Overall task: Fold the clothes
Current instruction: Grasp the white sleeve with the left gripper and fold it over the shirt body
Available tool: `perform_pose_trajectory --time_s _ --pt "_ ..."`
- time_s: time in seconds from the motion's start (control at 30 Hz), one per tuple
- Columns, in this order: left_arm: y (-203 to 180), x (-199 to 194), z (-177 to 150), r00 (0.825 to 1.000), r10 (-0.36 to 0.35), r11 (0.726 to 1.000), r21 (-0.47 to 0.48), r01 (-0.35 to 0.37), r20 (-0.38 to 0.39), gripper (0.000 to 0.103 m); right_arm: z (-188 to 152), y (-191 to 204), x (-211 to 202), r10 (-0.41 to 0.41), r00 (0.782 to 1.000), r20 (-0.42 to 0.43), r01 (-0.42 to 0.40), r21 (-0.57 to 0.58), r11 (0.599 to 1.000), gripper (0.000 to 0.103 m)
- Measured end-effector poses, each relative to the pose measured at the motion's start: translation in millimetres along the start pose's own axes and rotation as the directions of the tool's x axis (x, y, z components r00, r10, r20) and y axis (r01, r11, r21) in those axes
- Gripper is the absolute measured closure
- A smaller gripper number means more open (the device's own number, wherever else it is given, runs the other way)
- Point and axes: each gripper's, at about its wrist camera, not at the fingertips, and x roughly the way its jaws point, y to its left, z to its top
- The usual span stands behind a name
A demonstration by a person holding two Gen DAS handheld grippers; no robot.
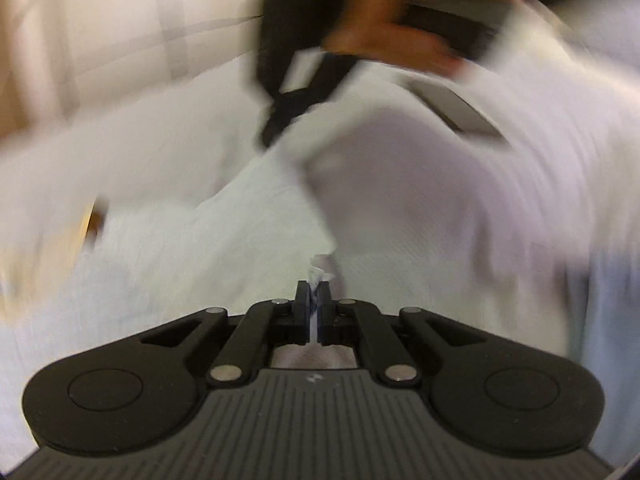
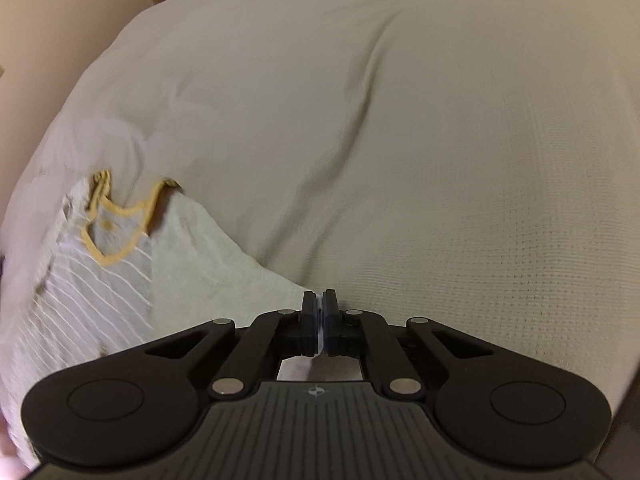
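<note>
White garment (image 2: pixel 192 264) x1, grippers x2 | my left (image 1: pixel 319 286) and right (image 2: pixel 319 300) jaws both clamped on it | yellow neckline (image 2: pixel 116 220) only in right view; hand (image 1: pixel 384 36) only in left.

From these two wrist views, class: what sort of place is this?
Probably a bedroom: a wide textured bedspread fills the right wrist view, a striped yellow-trimmed garment lies on it, and a plain wall stands behind.
</note>
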Motion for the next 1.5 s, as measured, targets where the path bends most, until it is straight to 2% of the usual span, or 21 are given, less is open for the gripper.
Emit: perform_pose_trajectory --time_s 0.03,0.07,0.1,0.13,0.2,0.23,0.3,0.33,0.4,0.47,0.57,0.67,0.73,0.77,0.87,0.93,0.97,1.07,1.23,1.3,1.5 --pt "13.9 -0.9 1.5 1.0 -0.011 0.991 -0.135 0.01 -0.003 0.102 3.3 7.1 0.6 0.015 1.0 0.006 -0.015 -0.012 1.0 0.099" --pt "27.9 -1.8 3.0 1.0 -0.022 0.963 -0.268 0.02 -0.004 0.102 6.7 14.2 1.2 0.03 0.999 0.012 -0.03 -0.025 0.999 0.099" --pt "41.8 -2.7 4.5 0.999 -0.033 0.918 -0.396 0.029 -0.004 0.102 10.0 21.3 1.7 0.045 0.999 0.017 -0.044 -0.038 0.998 0.099" --pt "55.7 -3.6 6.0 0.999 -0.044 0.855 -0.517 0.037 -0.002 0.102 13.4 28.4 2.3 0.06 0.998 0.022 -0.059 -0.05 0.997 0.098" --pt "81.7 -5.4 -0.8 0.999 -0.045 0.696 -0.716 0.04 0.011 0.102 20.1 42.6 3.5 0.09 0.995 0.032 -0.088 -0.076 0.993 0.093" --pt "92.5 -7.6 -9.3 0.999 -0.029 0.617 -0.786 0.032 0.018 0.102 23.4 49.7 4.1 0.106 0.994 0.037 -0.102 -0.089 0.991 0.09" --pt "106.8 -11.6 -22.8 1.0 -0.008 0.505 -0.863 0.012 0.009 0.103 30.1 63.9 5.2 0.136 0.99 0.046 -0.13 -0.115 0.985 0.086" --pt "112.9 -15.2 -28.2 1.0 0.0 0.467 -0.884 0.005 0.006 0.103 33.5 71.0 5.8 0.151 0.987 0.05 -0.144 -0.128 0.981 0.08" --pt "119.3 -18.2 -34.7 1.0 0.0 0.434 -0.901 -0.001 -0.001 0.102 34.5 74.1 4.9 0.149 0.986 0.073 -0.137 -0.145 0.98 0.077" --pt "122.0 -21.3 -37.1 1.0 0.0 0.433 -0.901 -0.006 -0.007 0.102 28.6 67.0 6.9 0.124 0.99 0.066 -0.113 -0.152 0.982 0.074" --pt "120.9 -26.1 -39.6 1.0 0.005 0.412 -0.911 -0.003 -0.001 0.102 16.9 55.4 16.0 0.084 0.996 0.015 -0.081 -0.165 0.983 0.068" --pt "117.6 -26.9 -40.8 0.999 0.033 0.402 -0.916 -0.022 -0.009 0.103 7.8 63.6 26.9 0.064 0.998 -0.019 -0.067 -0.308 0.949 0.065" --pt "113.7 -25.1 -42.4 0.998 0.045 0.448 -0.892 -0.053 -0.036 0.103 1.4 71.2 34.2 0.048 0.998 -0.037 -0.059 -0.415 0.908 0.065" --pt "113.0 -23.1 -41.9 0.997 0.05 0.489 -0.87 -0.069 -0.051 0.103 -0.4 74.2 36.9 0.043 0.998 -0.044 -0.058 -0.454 0.889 0.065" --pt "109.4 -22.1 -39.0 0.997 0.052 0.58 -0.811 -0.079 -0.061 0.101 1.9 78.3 40.3 0.039 0.998 -0.055 -0.061 -0.5 0.864 0.065" --pt "104.9 -23.1 -32.7 0.997 0.057 0.641 -0.763 -0.079 -0.055 0.09 3.4 81.0 42.5 0.036 0.997 -0.062 -0.063 -0.529 0.846 0.066" --pt "102.1 -23.5 -29.3 0.997 0.06 0.671 -0.738 -0.078 -0.051 0.078 4.2 82.4 43.6 0.034 0.997 -0.065 -0.064 -0.544 0.837 0.066" --pt "95.4 -20.1 -22.6 0.998 0.046 0.72 -0.691 -0.065 -0.045 0.072 6.6 86.5 47.0 0.029 0.997 -0.076 -0.068 -0.586 0.807 0.065" --pt "96.7 -5.2 -16.4 0.998 0.024 0.723 -0.689 -0.055 -0.054 0.078 10.5 93.3 52.6 0.019 0.995 -0.093 -0.076 -0.653 0.754 0.065" --pt "98.1 -6.3 -15.8 0.998 0.027 0.716 -0.696 -0.056 -0.053 0.103 12.0 96.1 54.8 0.015 0.995 -0.099 -0.079 -0.678 0.73 0.065" --pt "99.7 -11.2 -25.0 0.997 0.034 0.7 -0.711 -0.07 -0.065 0.102 15.8 103.7 62.4 0.004 0.991 -0.132 -0.102 -0.743 0.662 0.065"
